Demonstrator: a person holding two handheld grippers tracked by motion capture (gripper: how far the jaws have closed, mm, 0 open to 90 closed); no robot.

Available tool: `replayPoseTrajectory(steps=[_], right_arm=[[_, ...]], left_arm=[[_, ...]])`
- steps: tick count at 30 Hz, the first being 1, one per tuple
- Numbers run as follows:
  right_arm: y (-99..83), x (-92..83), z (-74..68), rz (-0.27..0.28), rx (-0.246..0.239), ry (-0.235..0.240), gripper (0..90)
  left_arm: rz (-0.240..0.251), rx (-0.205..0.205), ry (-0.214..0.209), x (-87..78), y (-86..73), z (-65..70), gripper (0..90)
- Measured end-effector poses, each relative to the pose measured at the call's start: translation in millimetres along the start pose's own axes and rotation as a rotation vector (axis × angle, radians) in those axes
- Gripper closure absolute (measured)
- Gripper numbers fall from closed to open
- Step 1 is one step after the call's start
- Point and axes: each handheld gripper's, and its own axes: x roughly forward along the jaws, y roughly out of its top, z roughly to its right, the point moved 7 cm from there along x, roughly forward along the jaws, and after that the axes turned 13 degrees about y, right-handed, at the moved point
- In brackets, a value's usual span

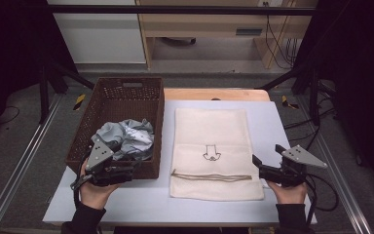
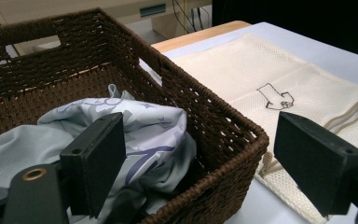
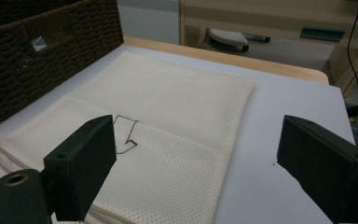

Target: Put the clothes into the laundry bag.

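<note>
Crumpled cloth [image 1: 126, 138] in basket [image 1: 126, 87]; left gripper [image 2: 200, 163] open above.

You have a dark brown woven basket [image 1: 121, 100] holding a pale grey-blue garment [image 1: 129, 136] printed with purple-blue line shapes. Beside it lies a cream mesh laundry bag [image 1: 212, 131] with a small dark outline drawing and a beige zipper band. The counter [image 1: 282, 126] is pale lavender-white with a light wood edge.
</note>
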Motion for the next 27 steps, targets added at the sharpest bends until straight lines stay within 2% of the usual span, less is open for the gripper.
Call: replayPoseTrajectory(steps=[6, 8, 11, 15, 16, 19, 27], right_arm=[[2.7, -0.2, -4.9, 0.003, -0.009, 0.018, 12.7], [3.8, 0.1, -7.8, 0.003, -0.011, 0.026, 12.9], [5.9, 1.7, -12.5, -0.001, -0.020, 0.038, 13.6], [8.1, 3.5, -18.3, -0.002, -0.028, 0.049, 14.6], [8.7, 5.4, -22.1, -0.009, -0.030, 0.064, 16.2], [8.8, 9.2, -27.4, -0.017, -0.038, 0.078, 17.0], [6.5, 20.3, -39.2, -0.043, -0.049, 0.103, 18.6]], left_arm=[[0.011, 0.022, -0.007, -0.3, 2.1, 10.8, 18.0], [0.016, 0.021, -0.013, -0.1, 2.8, 16.4, 18.4], [0.026, 0.041, -0.026, -0.1, 4.7, 26.2, 19.2], [0.037, 0.039, -0.045, -0.3, 7.6, 36.5, 21.3], [0.043, 0.043, -0.060, -0.2, 8.6, 44.2, 21.9], [0.044, 0.060, -0.073, 0.5, 8.9, 56.0, 23.3], [0.048, 0.093, -0.133, 6.1, 9.3, 92.3, 28.8]])
